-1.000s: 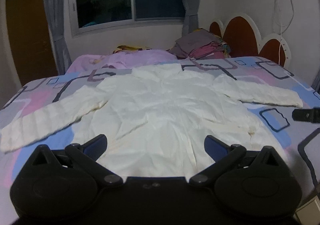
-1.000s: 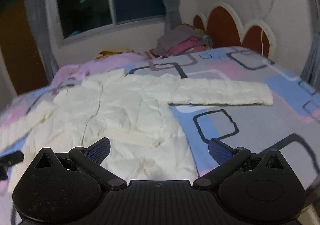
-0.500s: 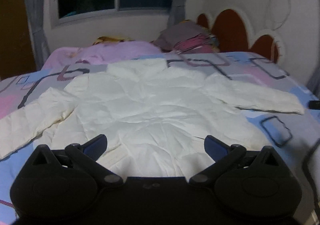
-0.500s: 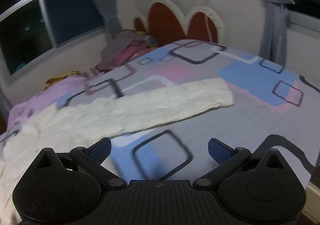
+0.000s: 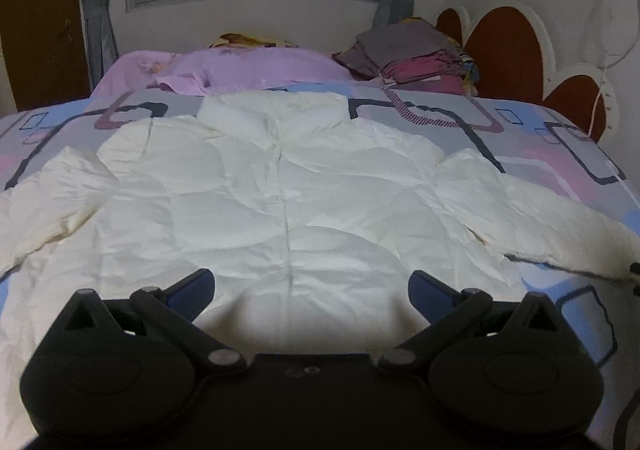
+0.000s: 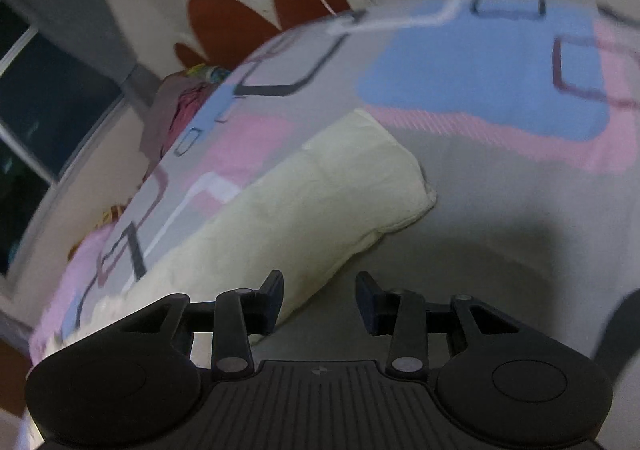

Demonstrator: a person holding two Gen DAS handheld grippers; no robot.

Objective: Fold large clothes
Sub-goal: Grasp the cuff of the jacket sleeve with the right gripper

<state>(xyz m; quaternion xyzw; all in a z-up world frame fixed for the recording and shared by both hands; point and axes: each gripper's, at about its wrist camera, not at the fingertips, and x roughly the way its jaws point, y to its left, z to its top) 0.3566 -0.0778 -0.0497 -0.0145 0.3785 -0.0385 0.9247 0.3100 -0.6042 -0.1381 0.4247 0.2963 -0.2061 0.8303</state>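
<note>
A cream quilted jacket (image 5: 280, 186) lies flat on the patterned bedspread (image 5: 560, 146), collar toward the window and both sleeves stretched out sideways. My left gripper (image 5: 310, 290) hovers open over the jacket's lower body, with nothing between its fingers. In the right wrist view, which is tilted, the end of the jacket's right sleeve (image 6: 352, 186) lies just ahead. My right gripper (image 6: 320, 290) hangs over the sleeve's near edge with its jaws closing. Sleeve fabric shows behind the gap on its left side, but neither pad presses on it.
A stack of folded clothes (image 5: 416, 58) sits at the bed's far right by the red scalloped headboard (image 5: 508, 46). A pink pillow (image 5: 240, 68) lies under the window. A white cable (image 5: 600, 62) hangs on the right wall.
The left gripper moved closer in over the jacket. The right gripper swung out to the sleeve's end, rolled sideways and dropped lower, and its jaws narrowed from wide open.
</note>
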